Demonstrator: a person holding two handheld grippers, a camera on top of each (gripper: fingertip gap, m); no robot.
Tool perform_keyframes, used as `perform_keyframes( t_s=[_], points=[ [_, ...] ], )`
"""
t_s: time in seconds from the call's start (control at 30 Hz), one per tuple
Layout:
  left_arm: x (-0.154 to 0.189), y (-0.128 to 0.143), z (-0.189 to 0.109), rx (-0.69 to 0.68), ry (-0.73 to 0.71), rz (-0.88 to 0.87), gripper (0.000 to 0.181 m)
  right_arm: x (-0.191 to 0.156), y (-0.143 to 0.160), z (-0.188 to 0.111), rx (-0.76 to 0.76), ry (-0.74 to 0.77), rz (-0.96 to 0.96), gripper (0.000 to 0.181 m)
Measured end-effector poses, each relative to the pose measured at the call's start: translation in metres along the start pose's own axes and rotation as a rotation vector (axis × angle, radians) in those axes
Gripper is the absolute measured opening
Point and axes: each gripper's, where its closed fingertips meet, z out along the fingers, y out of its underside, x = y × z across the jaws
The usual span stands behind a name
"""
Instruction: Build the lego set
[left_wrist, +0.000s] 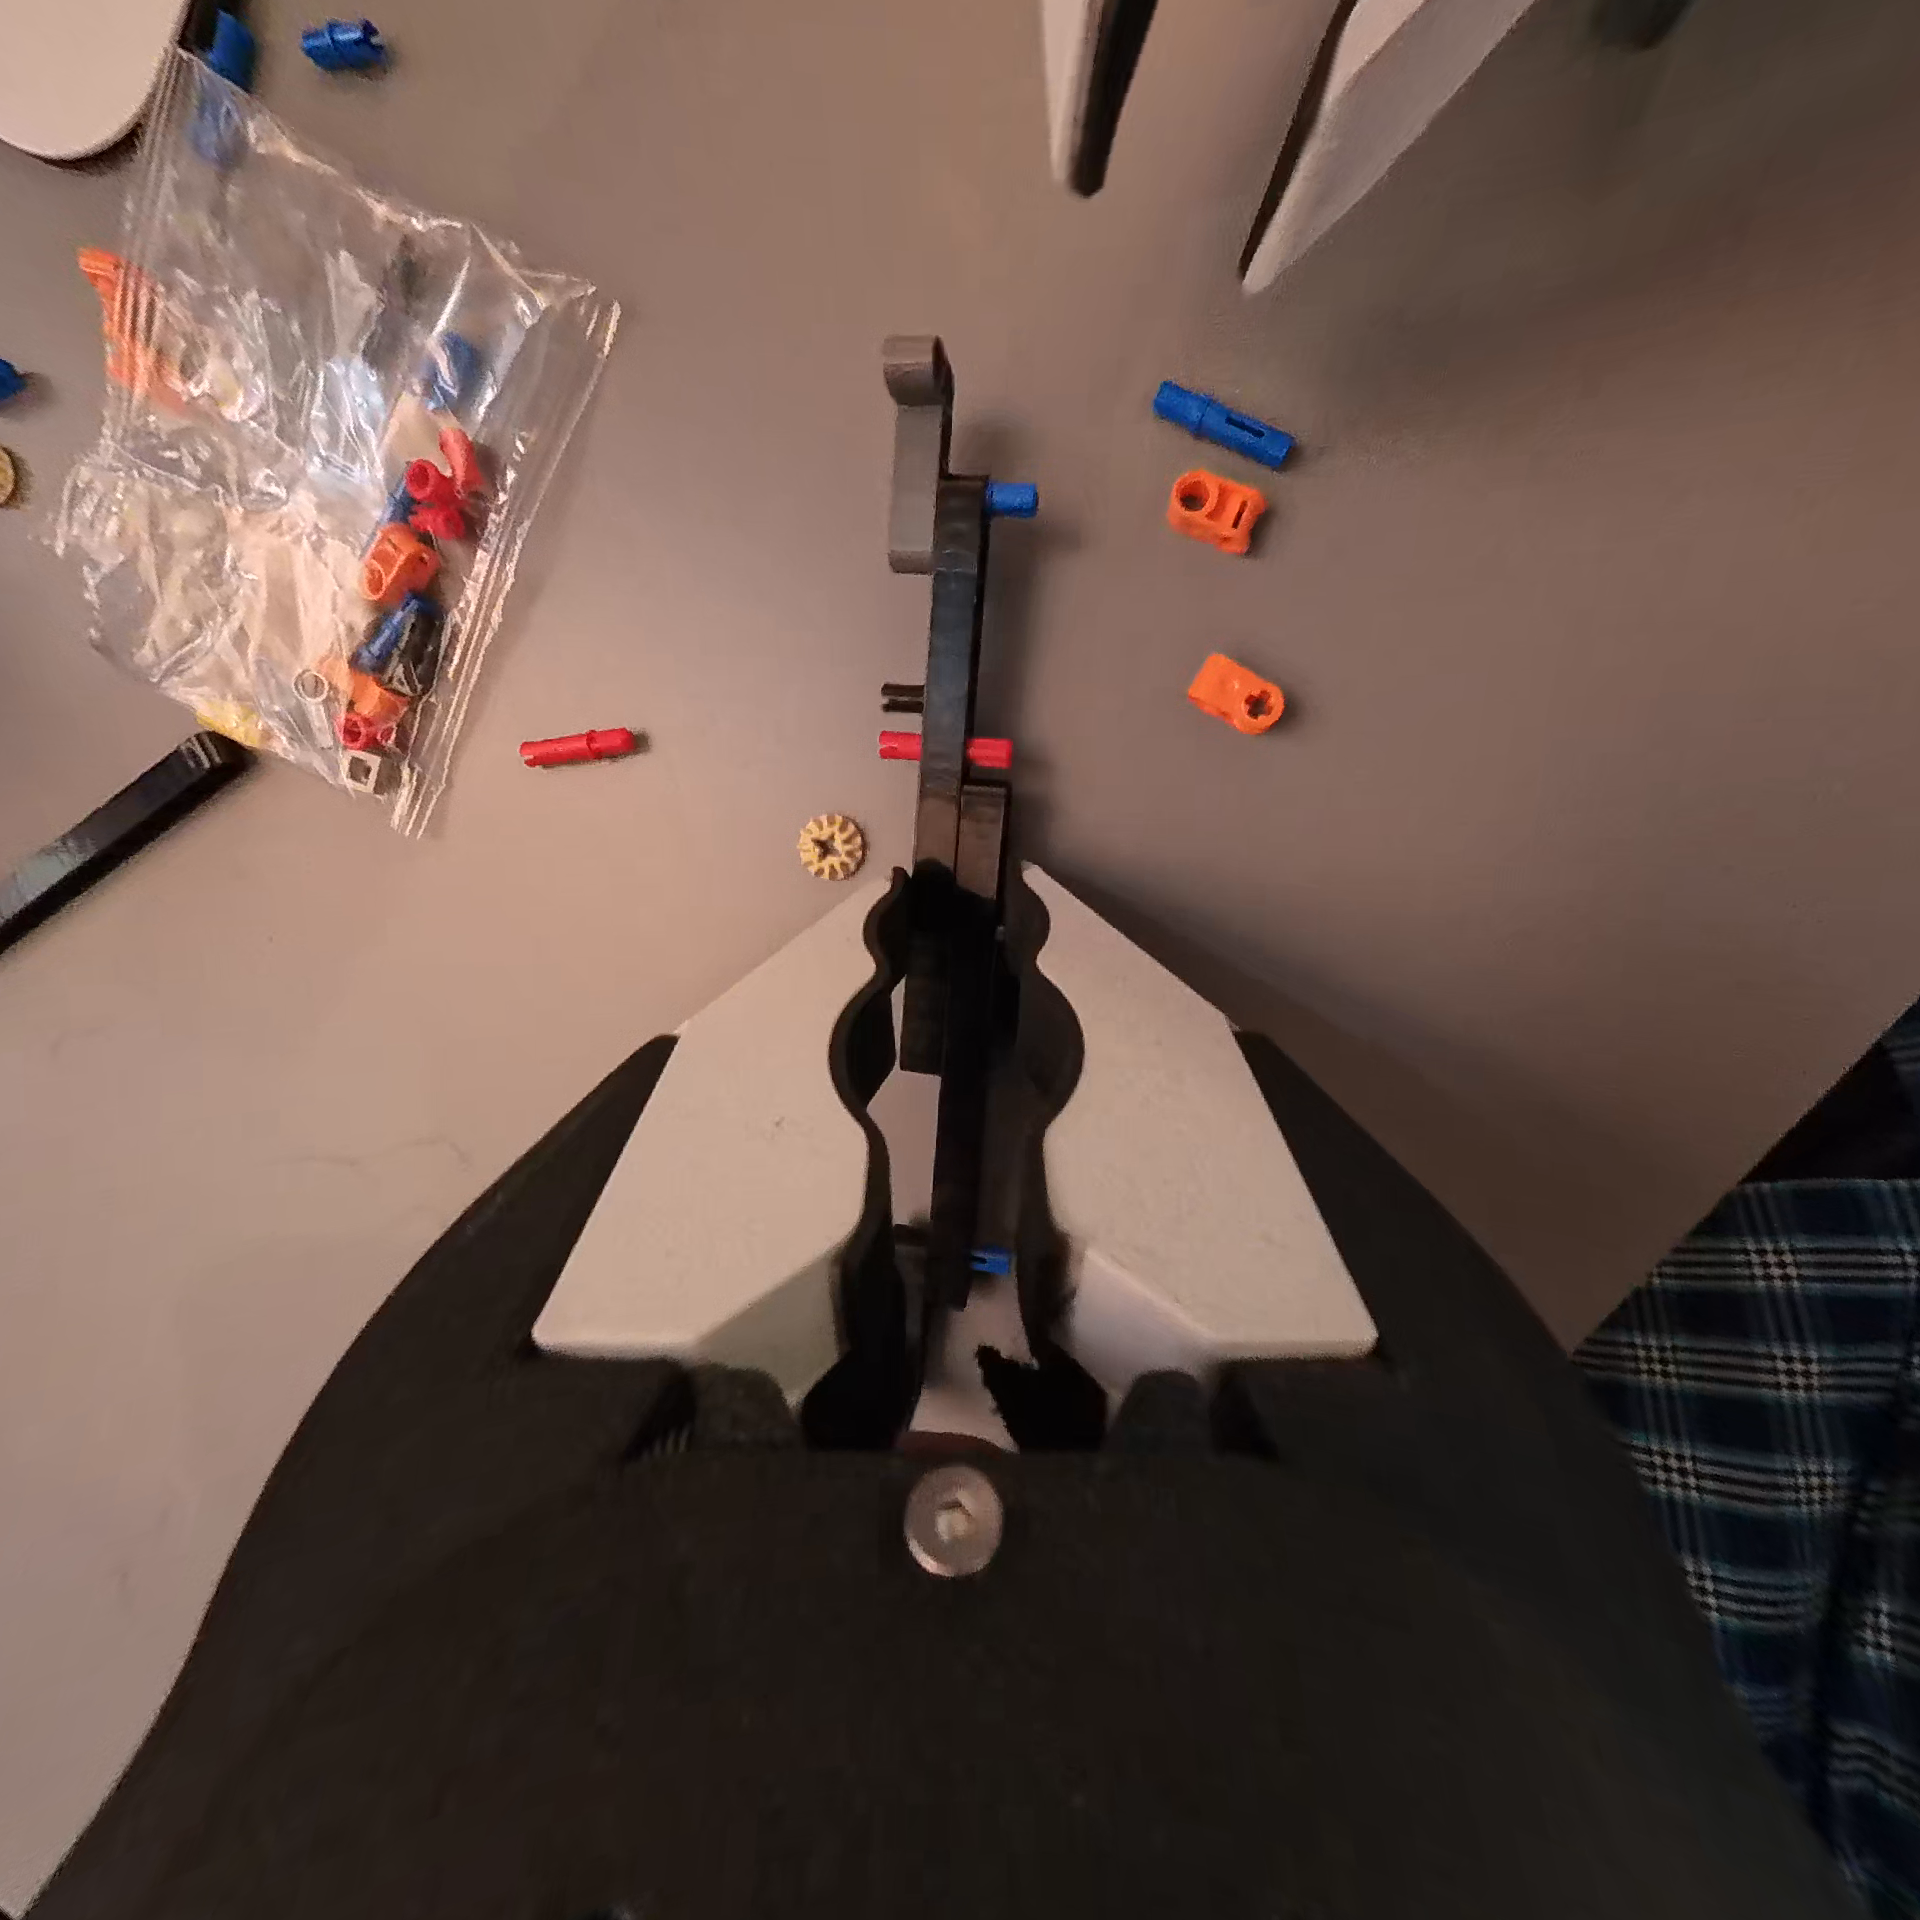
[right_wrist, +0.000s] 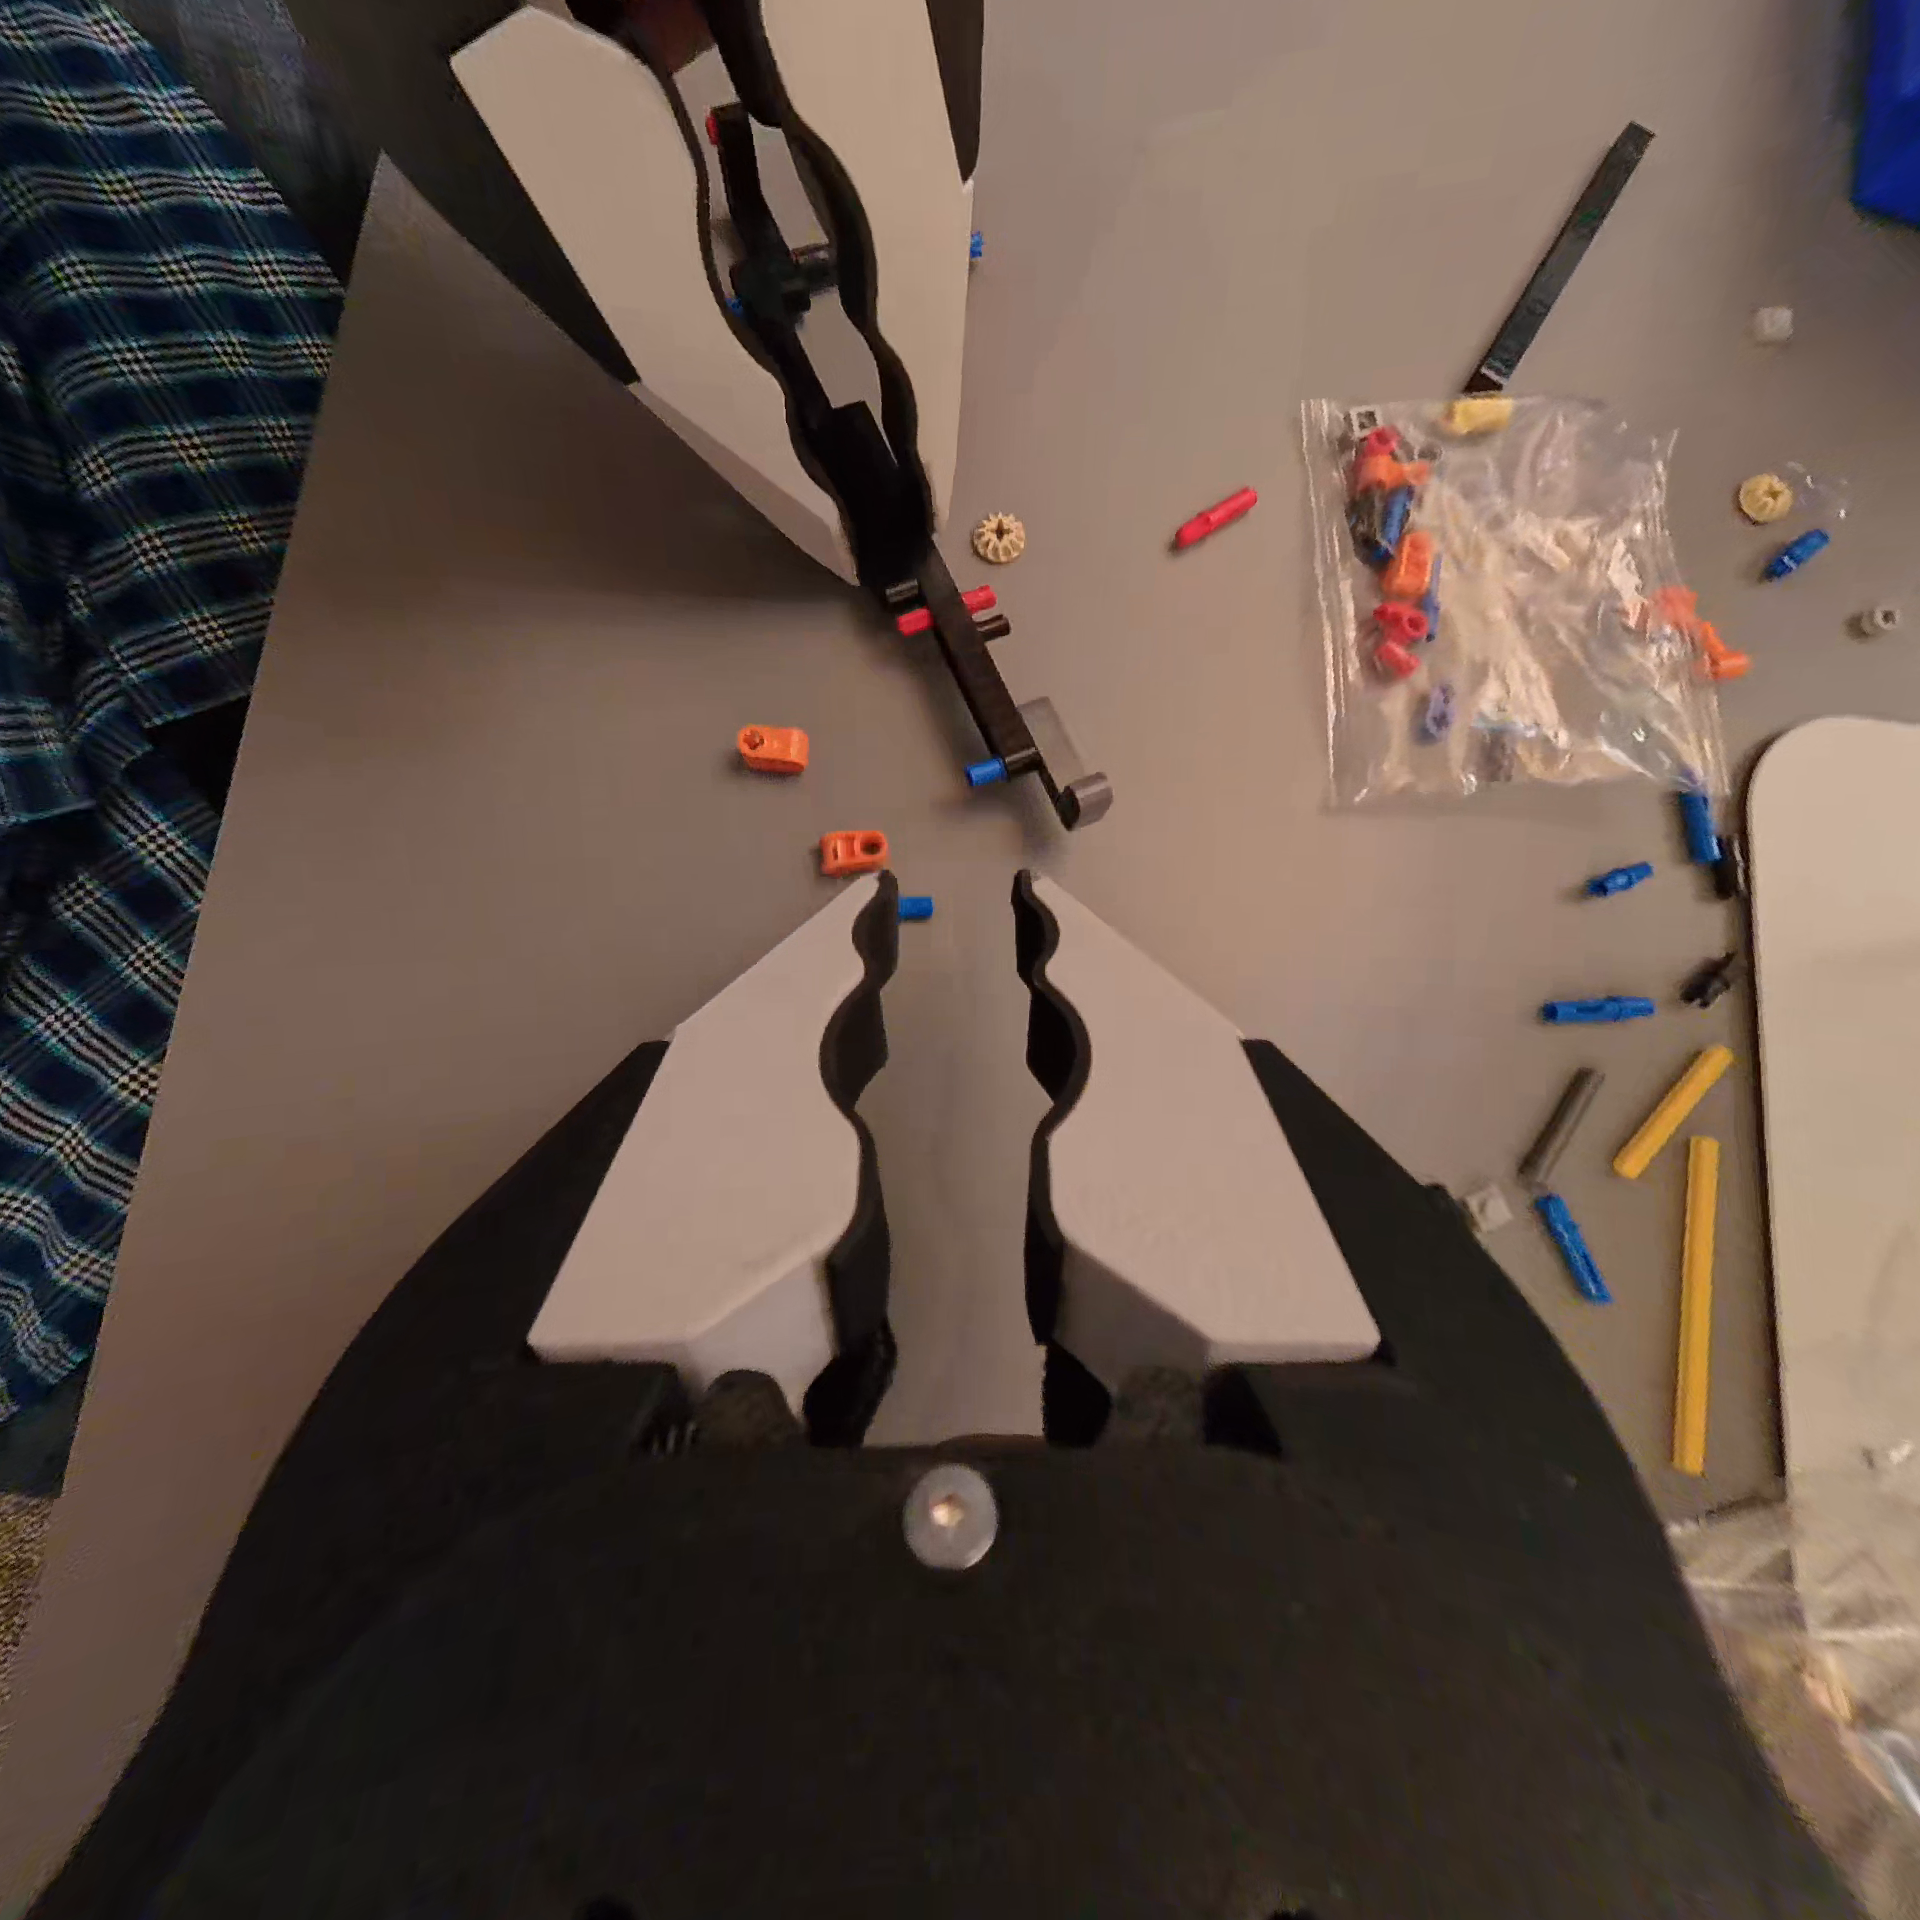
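The left gripper (left_wrist: 956, 883) is clamping the black beam (left_wrist: 951, 644), whose long axis is pointing at the right gripper (right_wrist: 954, 883), which is waiting narrowly parted, empty, with a blue pin (right_wrist: 914, 908) beside its tip.

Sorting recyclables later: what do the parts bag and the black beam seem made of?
Bag: thin clear plastic film, glossy; it crinkles, glints and shows the pieces inside. Beam, held in the left tongs: probably hard moulded plastic, dark with a slight sheen and crisp edges.
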Motion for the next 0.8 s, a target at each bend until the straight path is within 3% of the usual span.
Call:
perform_keyframes(
  t_s=[0.8],
  points=[
    [0.000,0.003,-0.016,0.144,0.062,-0.025,0.023,0.005,-0.004,-0.029,0.055,0.073,0.071,0.021]
  ],
)
